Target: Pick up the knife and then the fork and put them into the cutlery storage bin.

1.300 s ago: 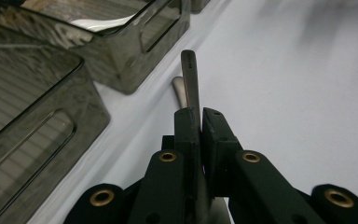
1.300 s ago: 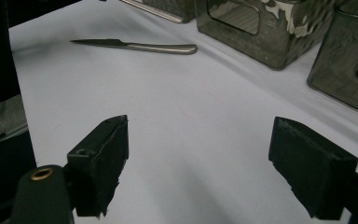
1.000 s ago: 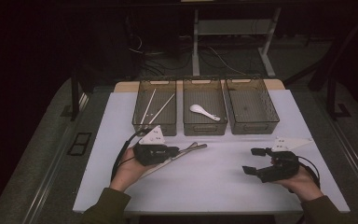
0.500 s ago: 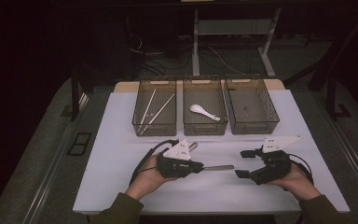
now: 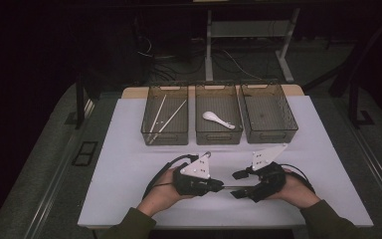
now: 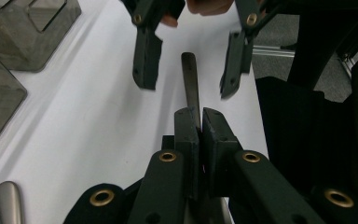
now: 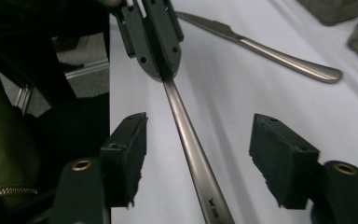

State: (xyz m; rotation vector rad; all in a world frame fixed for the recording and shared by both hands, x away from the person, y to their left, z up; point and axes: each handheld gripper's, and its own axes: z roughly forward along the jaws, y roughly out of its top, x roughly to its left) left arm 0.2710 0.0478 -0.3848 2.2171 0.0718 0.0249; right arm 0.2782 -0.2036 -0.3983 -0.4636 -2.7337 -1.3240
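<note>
Left hand-held gripper (image 6: 200,122) is clenched on a metal utensil handle (image 7: 186,135), held level above the tabletop (image 5: 129,169) toward 3 o'clock for handover. Right hand-held gripper (image 7: 198,149) straddles it, jaws closing, not yet touching.

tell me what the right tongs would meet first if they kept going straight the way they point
Probably the left tongs. The metal utensil handle they hold already lies between the right tongs' open jaws, untouched, and leads straight to them. How much gap remains is hard to judge.
</note>
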